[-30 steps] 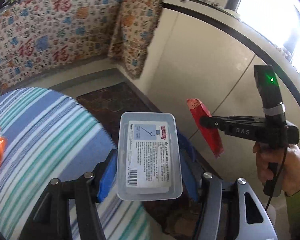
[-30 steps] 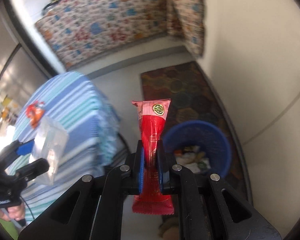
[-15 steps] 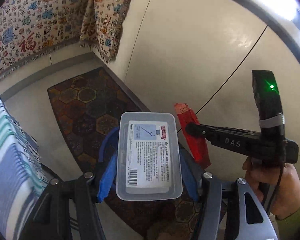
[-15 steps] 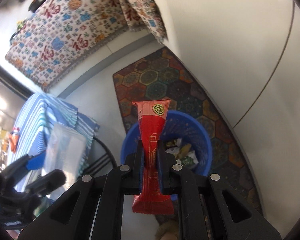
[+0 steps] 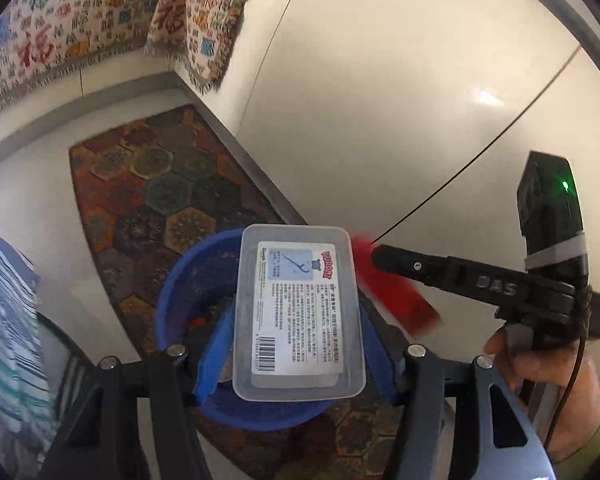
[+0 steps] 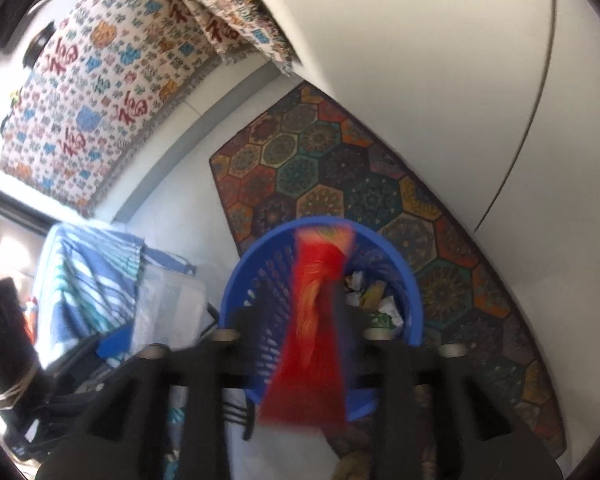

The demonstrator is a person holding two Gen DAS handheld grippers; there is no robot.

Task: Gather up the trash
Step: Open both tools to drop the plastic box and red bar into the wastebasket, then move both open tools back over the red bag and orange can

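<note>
The right gripper (image 6: pixel 300 332) has its jaws just opened, and the red foil snack wrapper (image 6: pixel 312 320) hangs loose and blurred between the parted fingers, right above the round blue plastic basket (image 6: pixel 260 264) on the patterned hexagon mat (image 6: pixel 340 176). Crumpled scraps already lie in that basket. Over on the other side, the left gripper (image 5: pixel 296 344) grips a clear rectangular plastic box with a printed label (image 5: pixel 298 312), blue pads (image 5: pixel 216 352) pressed on both long sides, also held over the basket. A hand (image 5: pixel 540 380) holds the right tool.
</note>
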